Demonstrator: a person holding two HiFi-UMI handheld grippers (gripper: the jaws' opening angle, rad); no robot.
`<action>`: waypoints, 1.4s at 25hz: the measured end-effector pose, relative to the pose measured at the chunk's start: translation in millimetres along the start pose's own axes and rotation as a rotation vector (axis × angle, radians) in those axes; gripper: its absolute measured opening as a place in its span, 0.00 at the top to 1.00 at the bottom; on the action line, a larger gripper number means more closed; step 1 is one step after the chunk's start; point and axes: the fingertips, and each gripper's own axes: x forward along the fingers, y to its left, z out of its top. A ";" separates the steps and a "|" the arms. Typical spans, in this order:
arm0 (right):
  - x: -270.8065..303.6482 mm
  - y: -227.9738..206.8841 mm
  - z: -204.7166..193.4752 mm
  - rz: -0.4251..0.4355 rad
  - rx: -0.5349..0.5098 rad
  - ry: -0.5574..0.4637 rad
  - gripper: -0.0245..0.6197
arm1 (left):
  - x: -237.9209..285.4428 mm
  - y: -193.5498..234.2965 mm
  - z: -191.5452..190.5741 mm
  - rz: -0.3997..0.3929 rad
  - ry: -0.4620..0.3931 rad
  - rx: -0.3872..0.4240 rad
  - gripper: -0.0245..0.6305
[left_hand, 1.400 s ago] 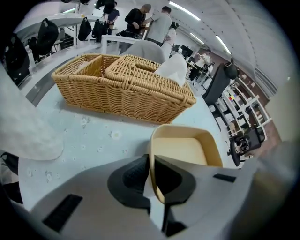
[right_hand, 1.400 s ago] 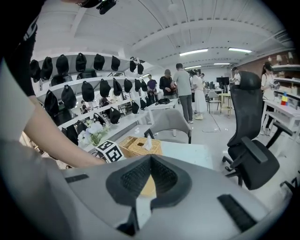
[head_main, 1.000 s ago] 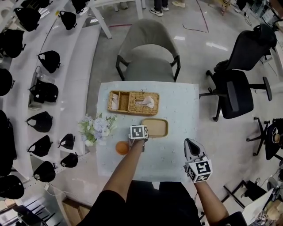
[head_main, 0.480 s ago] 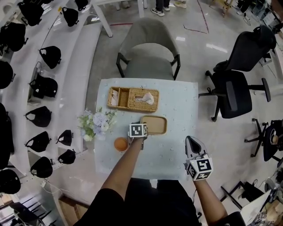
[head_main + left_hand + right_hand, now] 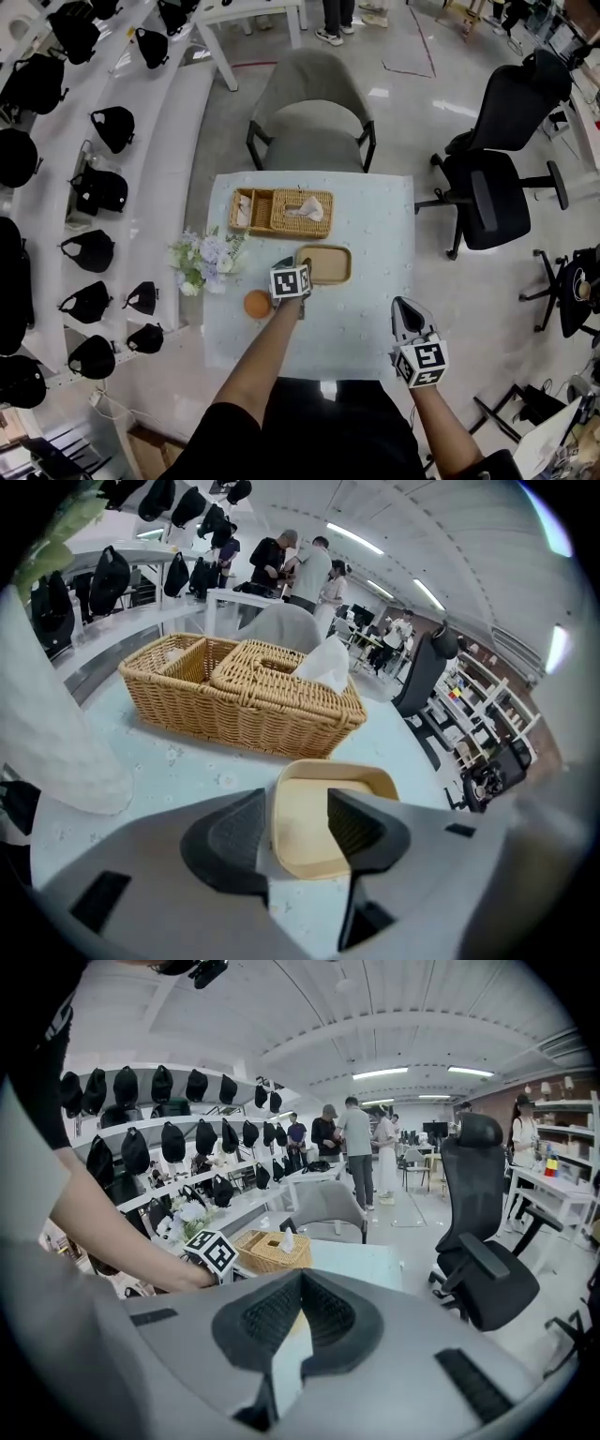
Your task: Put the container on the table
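Your left gripper (image 5: 298,829) fingers are opening around the tan container (image 5: 349,782) on the surface (image 5: 366,319); lift straight clear of its rim. Your right gripper (image 5: 300,1288) fingers are closed, empty.

The left tongs (image 5: 300,808), shut on the near rim of the container (image 5: 323,264) a second ago, are now opening and have drawn slightly toward the lower frame edge. The container lies free on the bench (image 5: 375,225).
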 end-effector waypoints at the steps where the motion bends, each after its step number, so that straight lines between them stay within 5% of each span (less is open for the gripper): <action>1: -2.2 0.7 -0.2 -0.003 0.005 -0.005 0.96 | -1.4 -1.4 -0.7 -0.004 0.000 0.002 0.68; 17: -51.1 18.6 9.8 -0.011 0.023 -0.070 0.96 | -83.2 -36.8 -13.1 -0.069 -0.075 -0.007 0.67; 24: -63.5 13.3 37.4 0.023 -0.003 -0.133 0.96 | -142.0 -64.8 -4.1 -0.112 -0.185 -0.096 0.67; 35: -91.7 16.8 38.3 0.110 -0.047 -0.170 0.96 | -269.9 -120.0 -37.4 -0.114 -0.377 0.066 0.67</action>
